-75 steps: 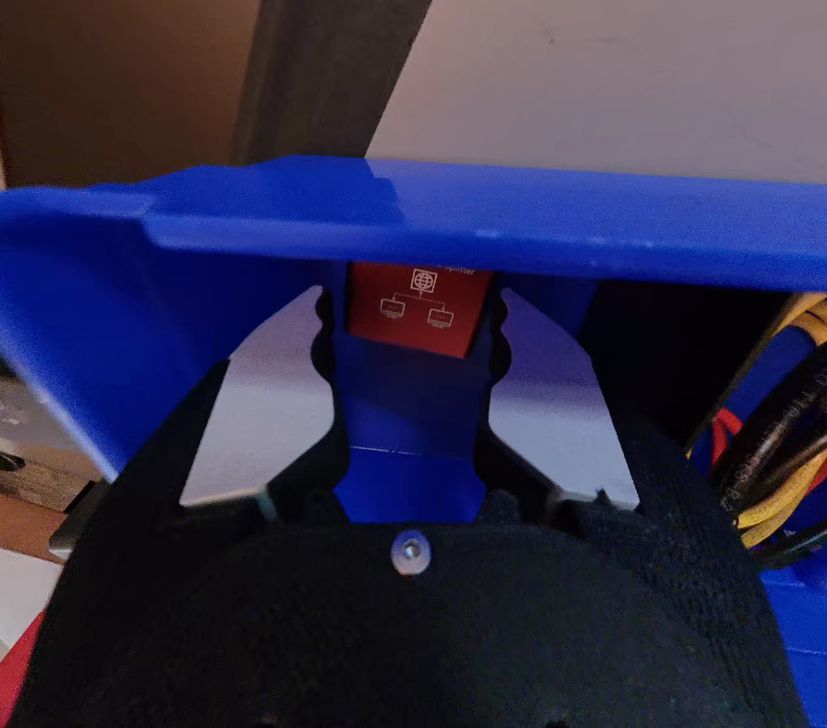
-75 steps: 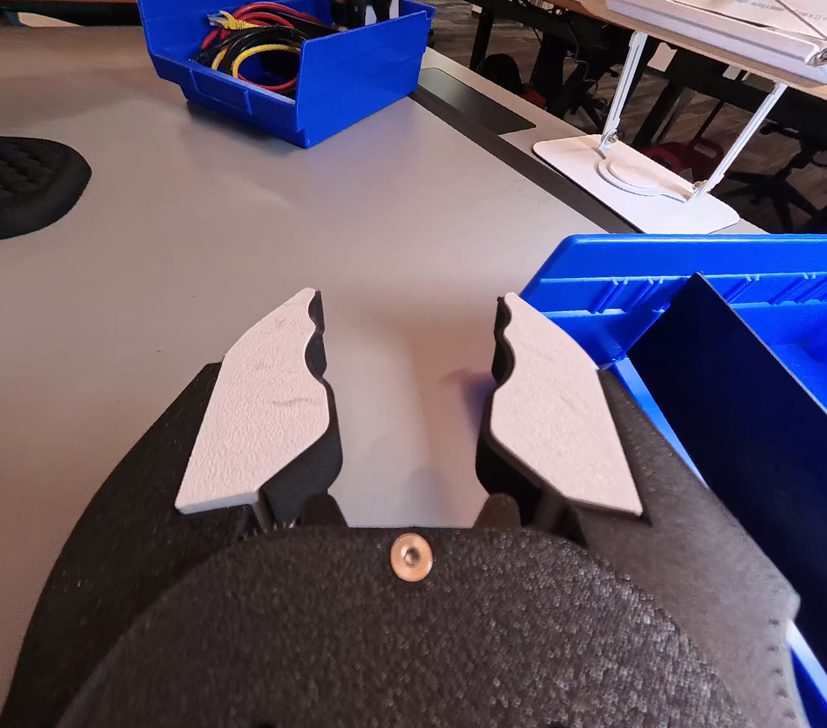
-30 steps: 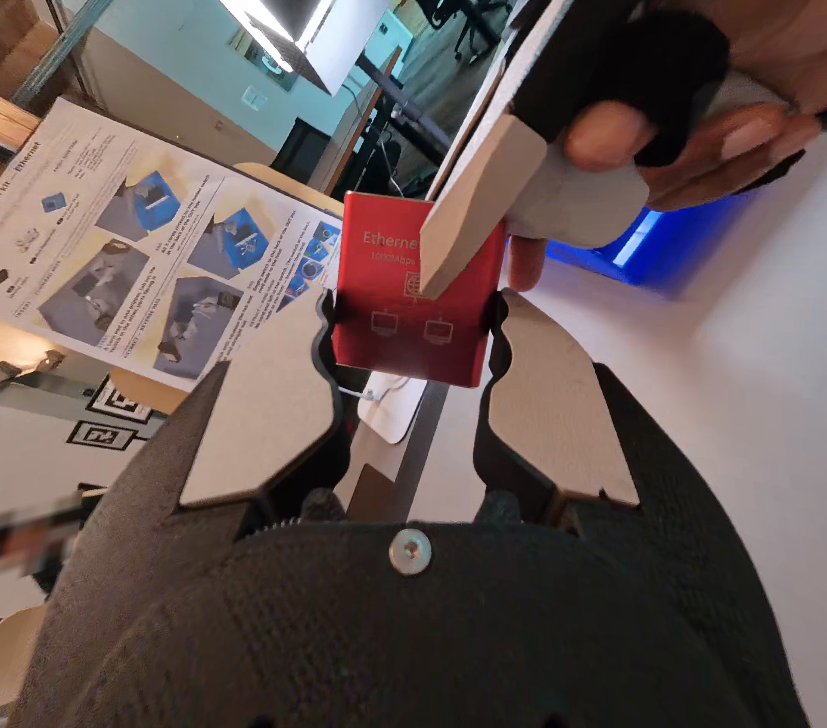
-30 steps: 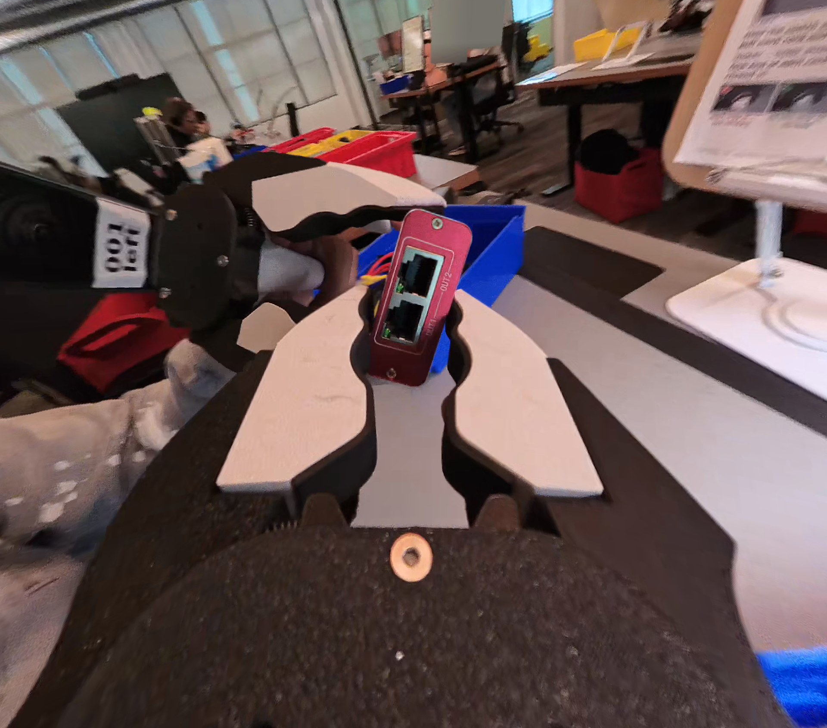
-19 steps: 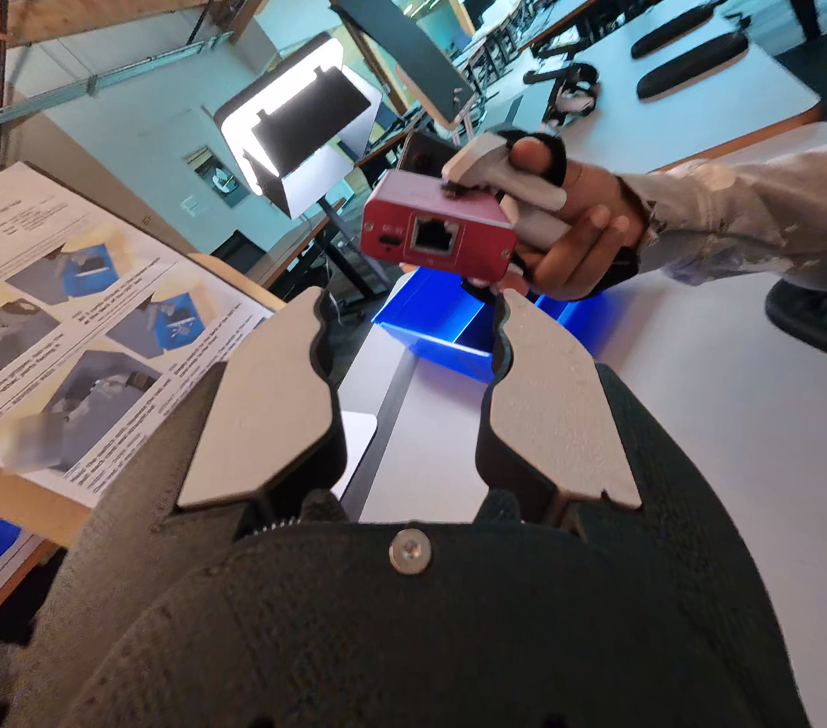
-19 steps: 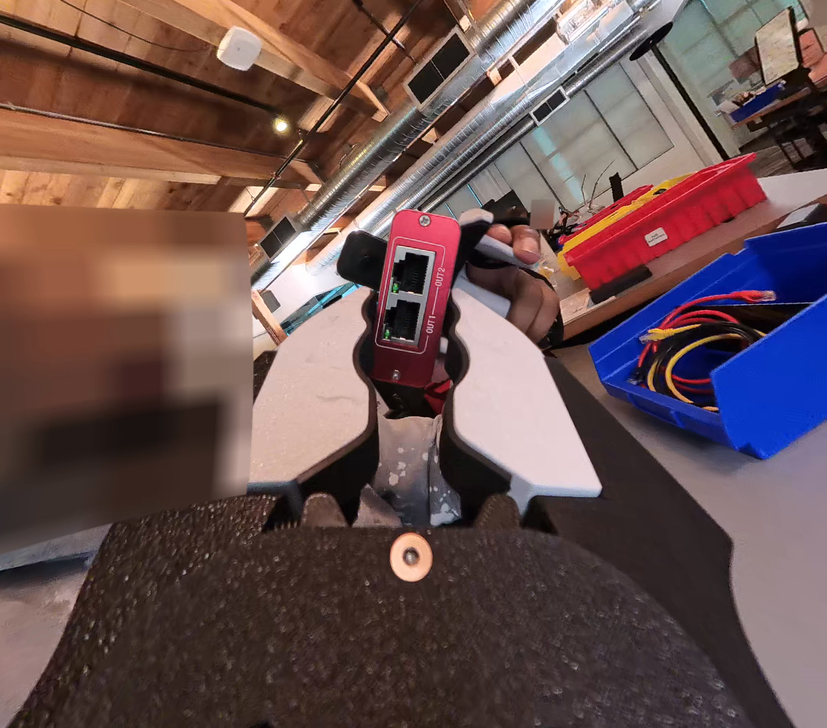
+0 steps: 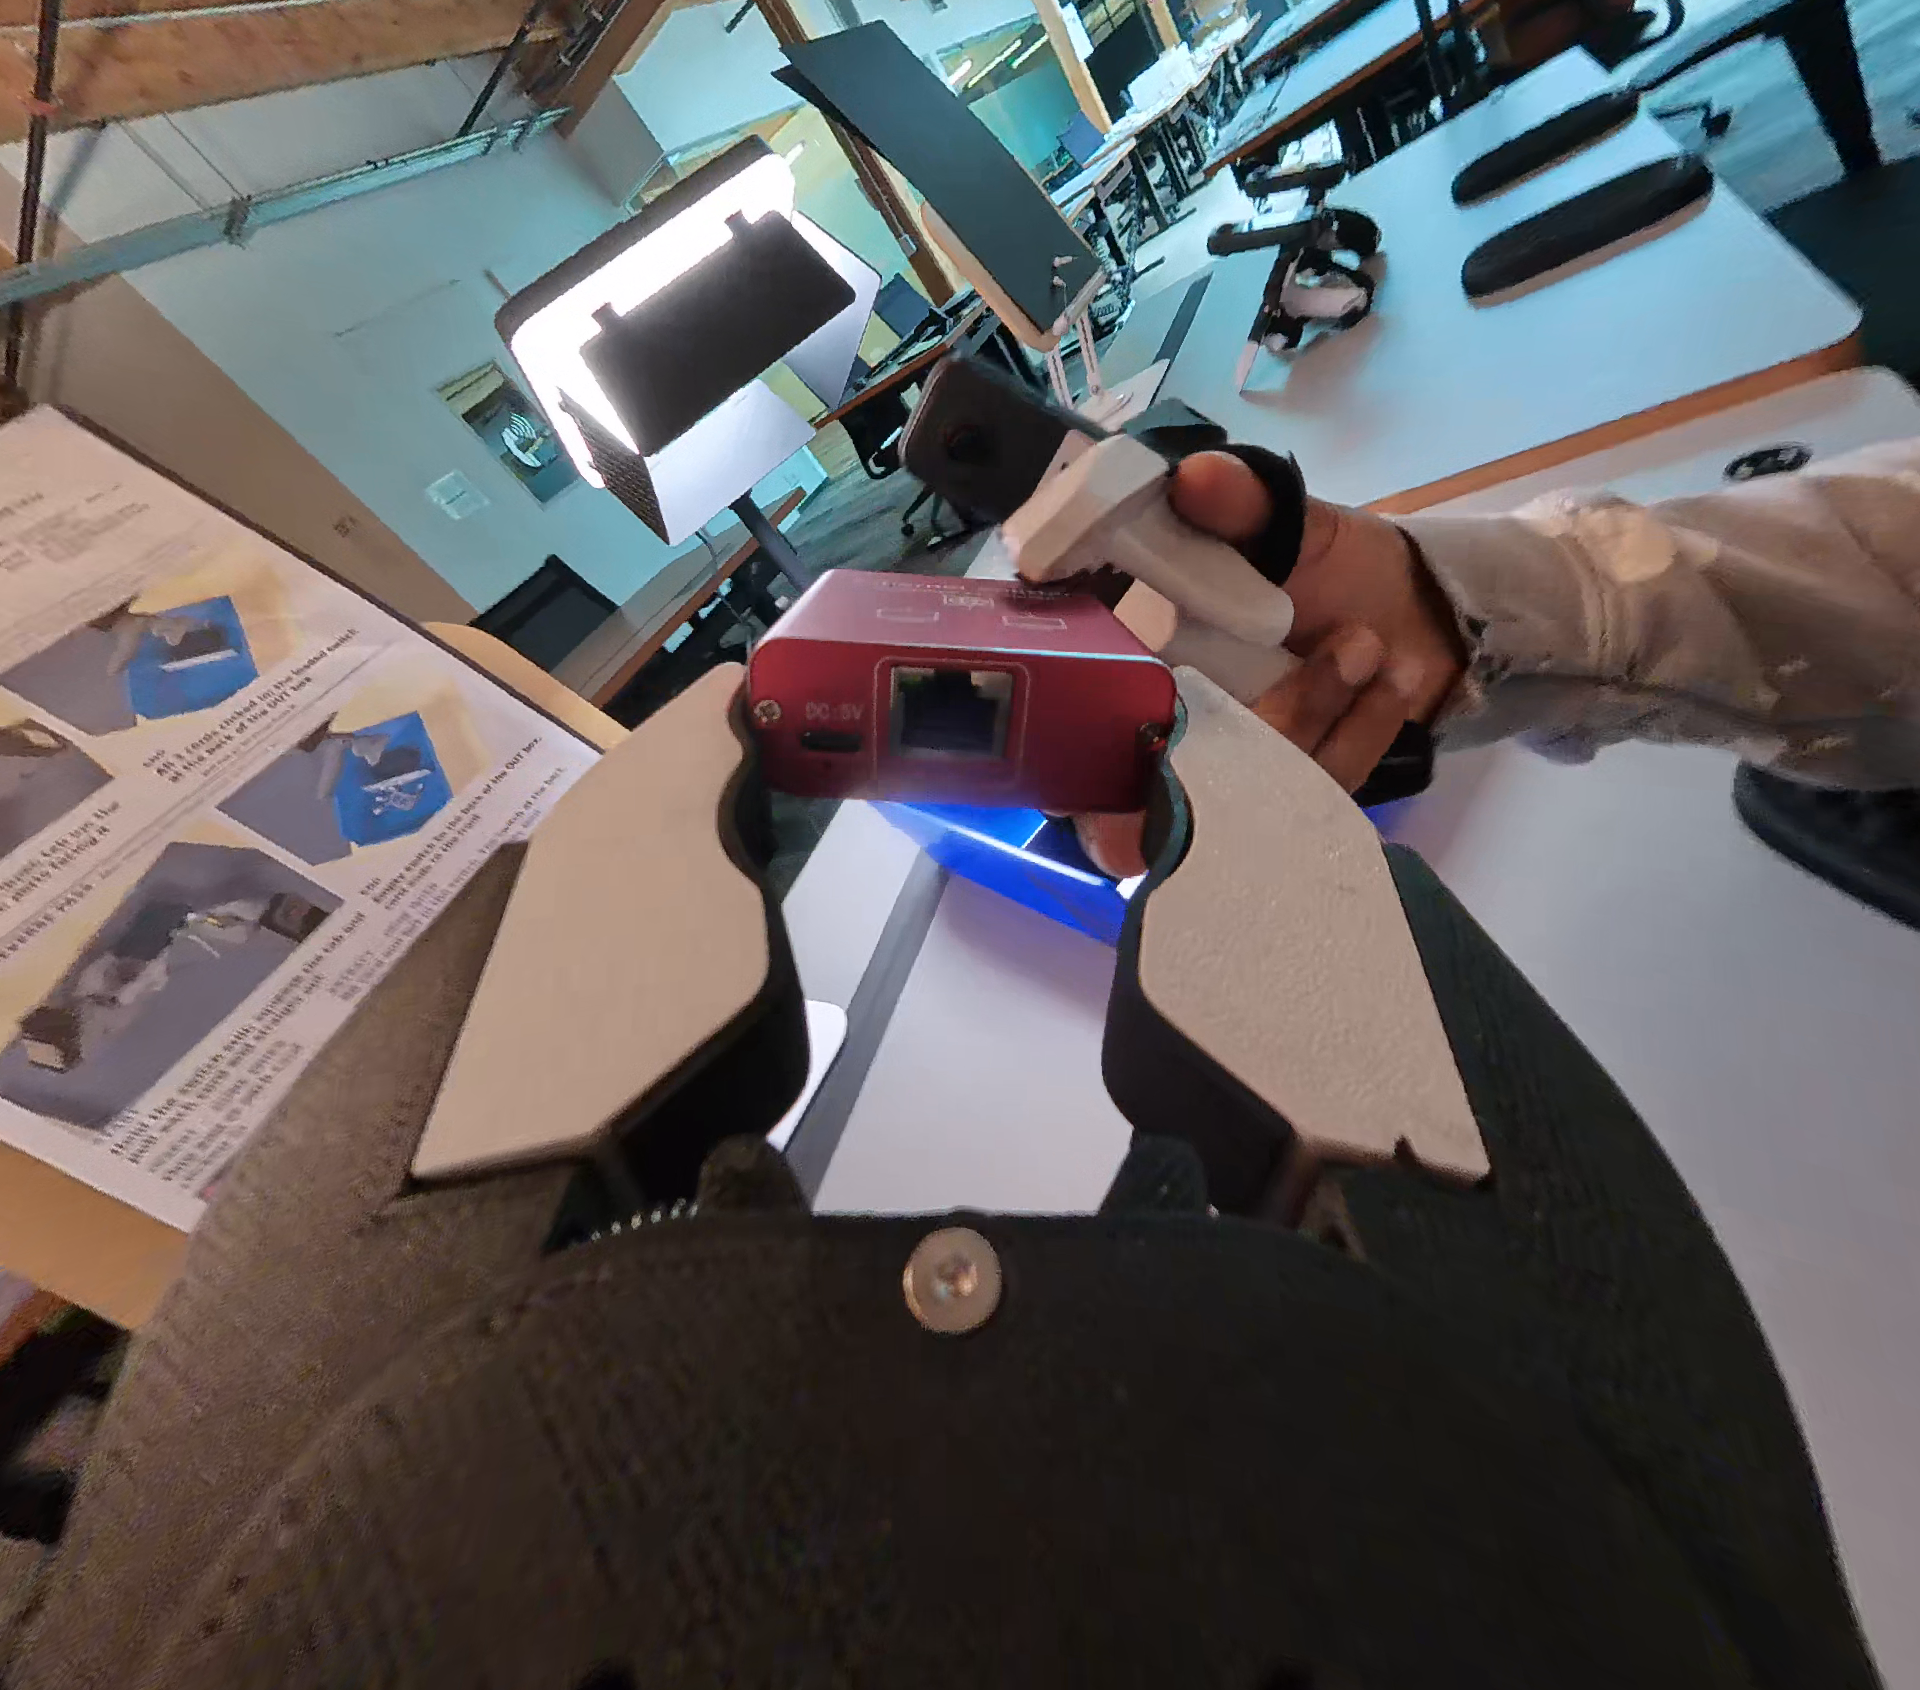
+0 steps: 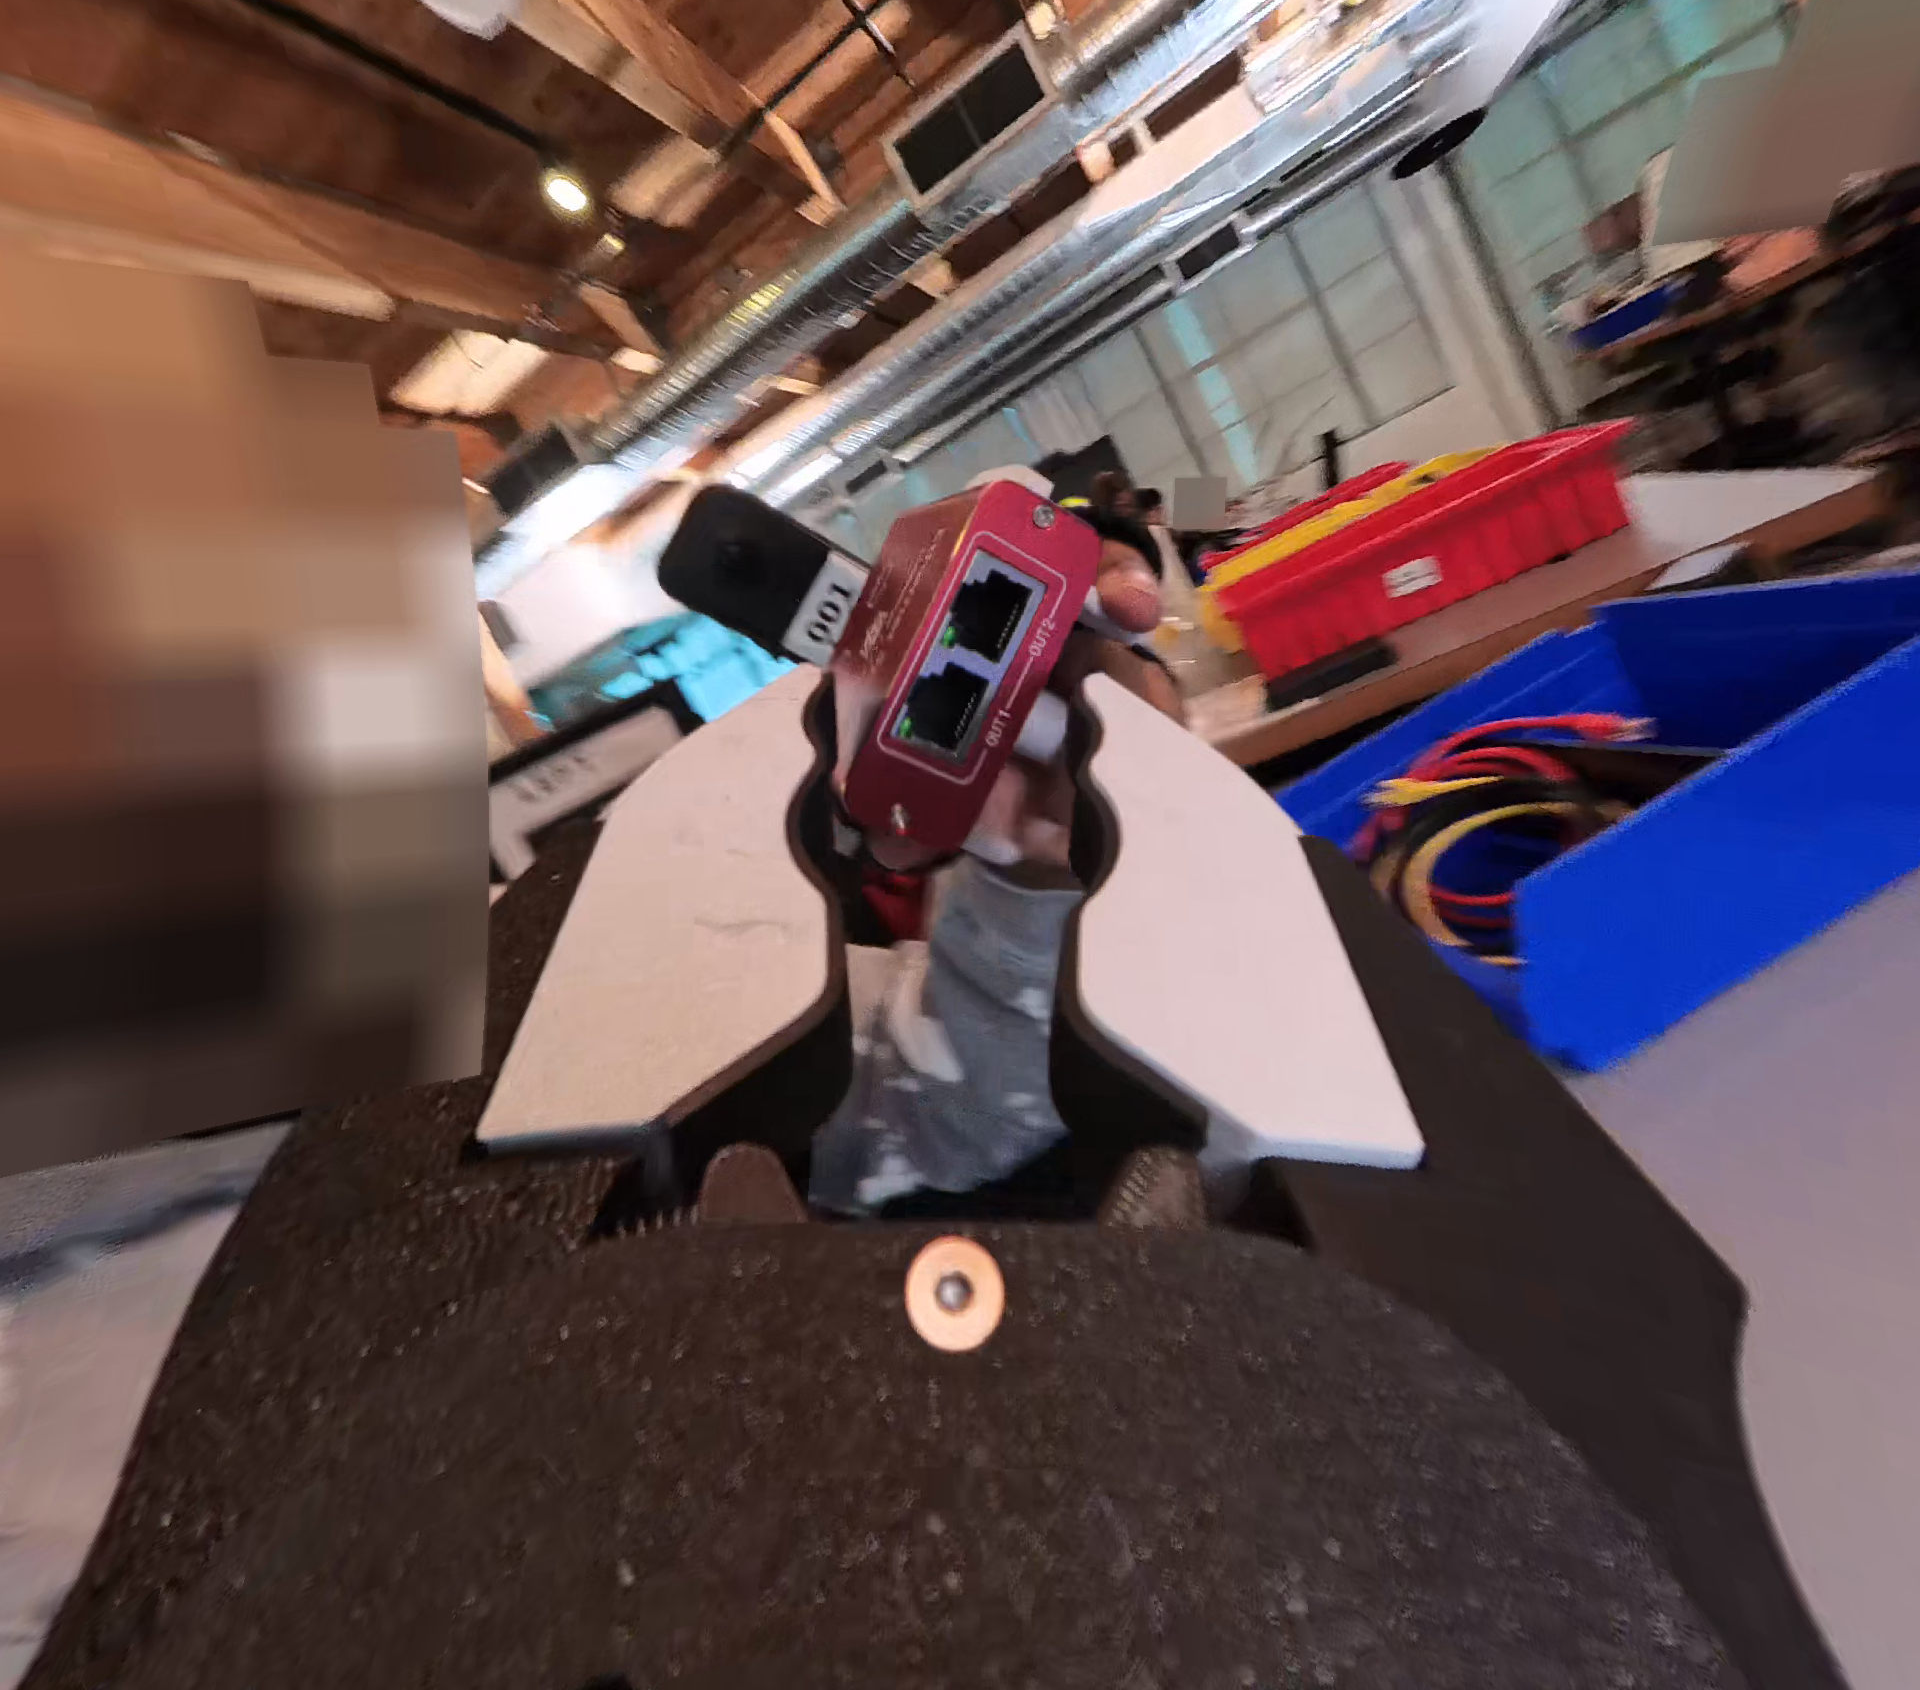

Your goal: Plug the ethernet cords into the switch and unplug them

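Observation:
The red switch [image 7: 961,726] is in the air between my left gripper's [image 7: 956,715] fingertips, touching both, with its single-port end facing the camera. My right gripper's white finger [image 7: 1091,518] rests on the switch's top, with a person's hand behind it. In the right wrist view the switch [image 8: 966,664] is tilted and shows its two-port end. My right gripper [image 8: 951,705] stands loosely around it, with a gap at the right finger. The ethernet cords [image 8: 1475,819], red, yellow and black, lie in a blue bin [image 8: 1714,861] on the right.
An instruction sheet [image 7: 208,757] stands on a board at the left. A second blue bin [image 7: 1018,861] sits on the grey table [image 7: 1558,965] below the switch. A red bin [image 8: 1434,539] is on a far table. A light panel [image 7: 675,352] stands behind.
The left gripper took the switch from its bin and passed it to the right gripper. The left gripper now has its fingertips on the switch again, and the right gripper's fingers have spread apart.

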{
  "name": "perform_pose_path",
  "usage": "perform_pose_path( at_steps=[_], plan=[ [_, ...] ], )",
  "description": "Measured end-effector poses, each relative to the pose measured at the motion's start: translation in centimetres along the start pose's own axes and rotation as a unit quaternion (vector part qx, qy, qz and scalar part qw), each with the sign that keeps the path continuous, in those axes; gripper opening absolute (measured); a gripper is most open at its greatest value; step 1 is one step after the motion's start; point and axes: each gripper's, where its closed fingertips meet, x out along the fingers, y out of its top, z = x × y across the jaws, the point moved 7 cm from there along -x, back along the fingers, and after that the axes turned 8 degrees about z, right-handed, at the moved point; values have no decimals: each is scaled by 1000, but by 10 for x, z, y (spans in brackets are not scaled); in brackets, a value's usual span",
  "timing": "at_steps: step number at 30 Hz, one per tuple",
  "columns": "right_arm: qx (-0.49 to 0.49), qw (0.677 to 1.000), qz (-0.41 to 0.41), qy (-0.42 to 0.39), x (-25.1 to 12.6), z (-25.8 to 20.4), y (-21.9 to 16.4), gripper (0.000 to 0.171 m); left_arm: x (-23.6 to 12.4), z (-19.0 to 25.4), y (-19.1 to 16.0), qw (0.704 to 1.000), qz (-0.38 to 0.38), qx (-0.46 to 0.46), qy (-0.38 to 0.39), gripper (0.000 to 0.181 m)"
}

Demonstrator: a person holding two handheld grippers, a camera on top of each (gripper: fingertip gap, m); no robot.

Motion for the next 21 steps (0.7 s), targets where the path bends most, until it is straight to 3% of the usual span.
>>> perform_pose_path(
  at_steps=[1,4,5,8,13,18,21],
  plan=[
    [-48,999,-7,-18,-4,-1,4,47,-1,-4,0,1000,6,-24,0,71],
    [-241,965,-47,-92,-14,-10,12,55,-7,-19,-5,990,32,-134,-9,71],
    [-320,935,-75,-130,-15,-11,12,57,-9,-23,-8,983,40,-179,-19,71],
    [-531,805,-159,-214,-14,-14,4,59,-10,-34,-22,943,53,-322,-62,70],
    [-681,661,-211,-236,-1,-13,-13,56,-2,-37,-52,873,47,-476,-98,70],
    [-717,614,-240,-224,2,-8,-25,51,8,-25,-64,821,28,-549,-152,70],
    [-737,594,-245,-209,3,-7,-31,39,15,-17,-69,796,25,-579,-174,70]
  ],
)
